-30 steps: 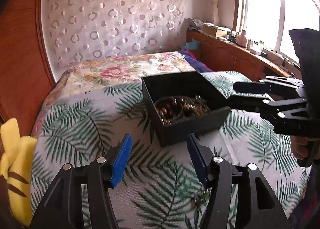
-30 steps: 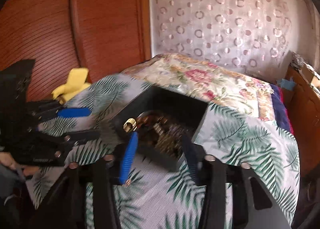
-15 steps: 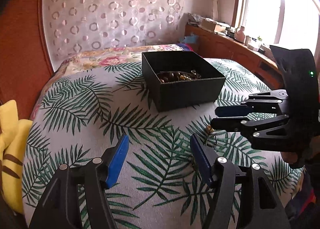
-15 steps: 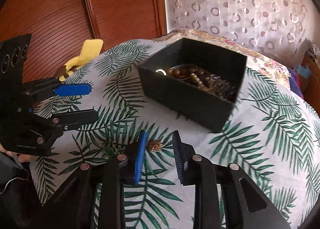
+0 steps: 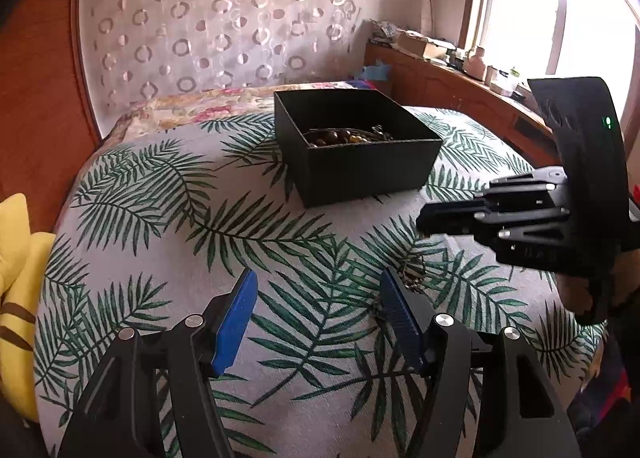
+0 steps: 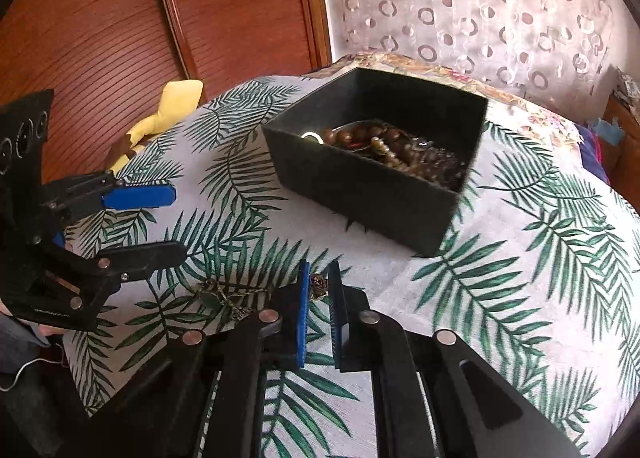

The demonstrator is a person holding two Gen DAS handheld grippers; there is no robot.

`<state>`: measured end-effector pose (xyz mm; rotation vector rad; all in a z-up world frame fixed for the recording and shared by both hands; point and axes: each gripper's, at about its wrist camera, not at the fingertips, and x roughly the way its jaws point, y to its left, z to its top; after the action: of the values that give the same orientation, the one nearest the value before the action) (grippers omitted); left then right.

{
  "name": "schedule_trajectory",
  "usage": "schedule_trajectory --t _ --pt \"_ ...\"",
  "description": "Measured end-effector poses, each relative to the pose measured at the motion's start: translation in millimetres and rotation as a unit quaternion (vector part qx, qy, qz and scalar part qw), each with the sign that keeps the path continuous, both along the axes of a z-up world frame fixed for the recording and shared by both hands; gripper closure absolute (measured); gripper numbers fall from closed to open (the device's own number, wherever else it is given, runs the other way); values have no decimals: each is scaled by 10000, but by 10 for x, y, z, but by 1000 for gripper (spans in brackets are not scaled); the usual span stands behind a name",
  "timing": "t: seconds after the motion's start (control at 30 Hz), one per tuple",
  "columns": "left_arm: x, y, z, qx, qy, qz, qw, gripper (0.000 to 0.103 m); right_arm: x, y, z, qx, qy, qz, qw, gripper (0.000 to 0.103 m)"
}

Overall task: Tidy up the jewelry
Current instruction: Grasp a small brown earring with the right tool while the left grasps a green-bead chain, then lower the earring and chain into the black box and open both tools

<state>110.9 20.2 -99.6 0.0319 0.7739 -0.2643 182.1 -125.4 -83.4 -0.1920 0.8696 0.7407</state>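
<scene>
A black open box (image 5: 360,173) (image 6: 360,185) with bead bracelets (image 6: 396,153) and other jewelry inside stands on the leaf-print cloth. My right gripper (image 6: 319,286) is low over the cloth with its jaws closed around a small bronze trinket (image 6: 319,282). A chain with a green pendant (image 6: 218,296) lies just left of it. In the left wrist view the right gripper (image 5: 424,219) hangs above loose jewelry (image 5: 412,276). My left gripper (image 5: 316,298) is open and empty, in front of the box.
The leaf-print cloth (image 5: 168,193) covers a rounded surface that drops off at its edges. A yellow soft toy (image 5: 20,278) (image 6: 168,109) lies at the left edge by wood panelling. A floral bed and a wooden sill stand behind.
Both grippers pulled back from the box towards the near side. The right gripper came down over the trinket on the cloth and narrowed its jaws around it.
</scene>
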Motion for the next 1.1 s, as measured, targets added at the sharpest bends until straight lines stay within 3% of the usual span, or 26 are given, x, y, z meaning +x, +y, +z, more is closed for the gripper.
schedule_trajectory --t 0.37,0.67,0.87,1.1 --pt "-40 -214 -53 48 157 -424 9990 43 -95 -302 97 -17 -207 -176 9996 93" --pt "-14 -418 -109 270 298 -692 9968 68 -115 -440 32 -68 -178 -245 9995 93" --pt "35 -519 -149 634 326 -731 9948 83 -129 -442 41 -53 -198 -253 9995 93" --pt "-45 -490 -59 457 168 -838 9953 84 -138 -439 102 -35 -242 -231 9994 93"
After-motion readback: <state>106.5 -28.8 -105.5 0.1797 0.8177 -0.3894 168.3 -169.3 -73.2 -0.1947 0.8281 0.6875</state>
